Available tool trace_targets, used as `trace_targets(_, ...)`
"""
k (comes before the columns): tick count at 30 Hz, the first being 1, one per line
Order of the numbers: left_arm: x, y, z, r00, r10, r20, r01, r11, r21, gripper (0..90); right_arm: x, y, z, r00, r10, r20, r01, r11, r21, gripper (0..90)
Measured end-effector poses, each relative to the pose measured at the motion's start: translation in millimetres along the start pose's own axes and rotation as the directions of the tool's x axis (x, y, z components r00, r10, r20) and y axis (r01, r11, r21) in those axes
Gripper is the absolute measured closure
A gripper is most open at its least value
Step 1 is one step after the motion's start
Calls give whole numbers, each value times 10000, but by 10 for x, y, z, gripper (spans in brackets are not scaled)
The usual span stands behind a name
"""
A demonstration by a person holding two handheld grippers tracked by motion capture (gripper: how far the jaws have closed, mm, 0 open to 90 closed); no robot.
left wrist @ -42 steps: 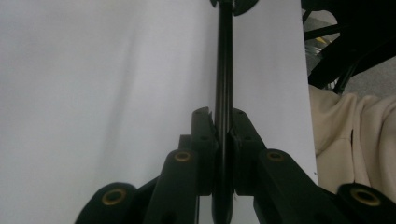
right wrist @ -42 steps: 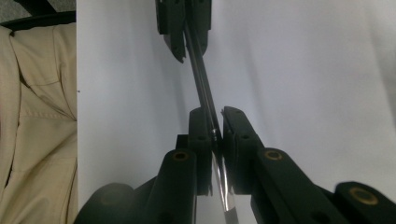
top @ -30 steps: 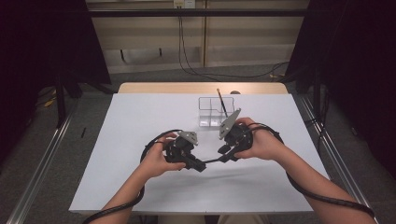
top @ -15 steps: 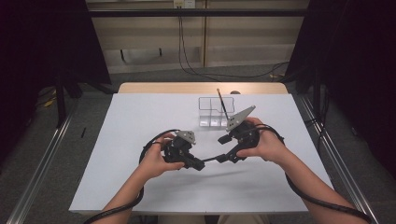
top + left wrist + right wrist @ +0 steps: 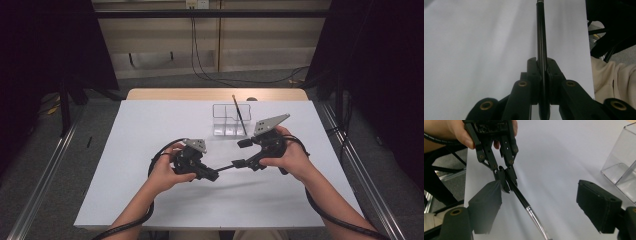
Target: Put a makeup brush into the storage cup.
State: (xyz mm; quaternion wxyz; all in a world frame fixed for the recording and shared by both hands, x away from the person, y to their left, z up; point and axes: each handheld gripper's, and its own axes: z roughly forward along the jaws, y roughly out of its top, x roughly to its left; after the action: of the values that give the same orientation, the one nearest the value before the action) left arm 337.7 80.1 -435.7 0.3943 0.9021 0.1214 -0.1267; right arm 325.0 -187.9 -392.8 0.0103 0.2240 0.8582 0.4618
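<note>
Nearest the person, the left gripper [image 5: 214, 175] is clenched on the black handle of a thin brush [image 5: 541, 45], which lies low over the white table cover [image 5: 150, 130]; its silver ferrule [image 5: 535, 218] passes between the jaws of the right gripper [image 5: 242, 153], which have just been opening and stand wide, their pads [image 5: 485, 207] off the brush. Farther back, a clear compartmented organizer [image 5: 229, 120] stands on the cover with a second brush [image 5: 239, 113] leaning upright in it.
</note>
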Motion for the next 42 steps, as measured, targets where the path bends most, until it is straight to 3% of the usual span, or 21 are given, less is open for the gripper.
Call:
trace_targets(3, 5, -12, -4, 9998, -122, 140, 124, 9998, -180, 837, -3, -16, -16, 9999, 141, -5, -142, 9996, -229, 197)
trace_targets(7, 4, -17, -28, 9998, -167, -68, 164, 9991, -402, 837, -13, -45, -37, 9993, 377, 46, -373, 9969, -695, 195)
trace_targets(10, 10, -28, -39, 9995, -308, 92, 314, 9965, -772, 837, -28, -63, -53, 9985, 547, 87, -535, 9934, -1018, 193)
trace_targets(17, 29, -54, -74, 9989, -475, -45, 465, 9910, -1252, 837, -41, -92, -72, 9970, 752, 166, -719, 9863, -1483, 189)
trace_targets(29, 38, -51, -153, 9975, -687, -184, 628, 9723, -2250, 837, -42, -116, -57, 9947, 1019, 142, -970, 9745, -2024, 193)
trace_targets(34, 41, -46, -175, 9968, -787, -162, 716, 9611, -2668, 837, -46, -123, -45, 9941, 1088, 26, -1056, 9708, -2154, 211)
trace_targets(42, 43, -36, -184, 9959, -882, -196, 775, 9450, -3178, 837, -35, -94, -44, 9940, 1092, -111, -1088, 9663, -2333, 407)
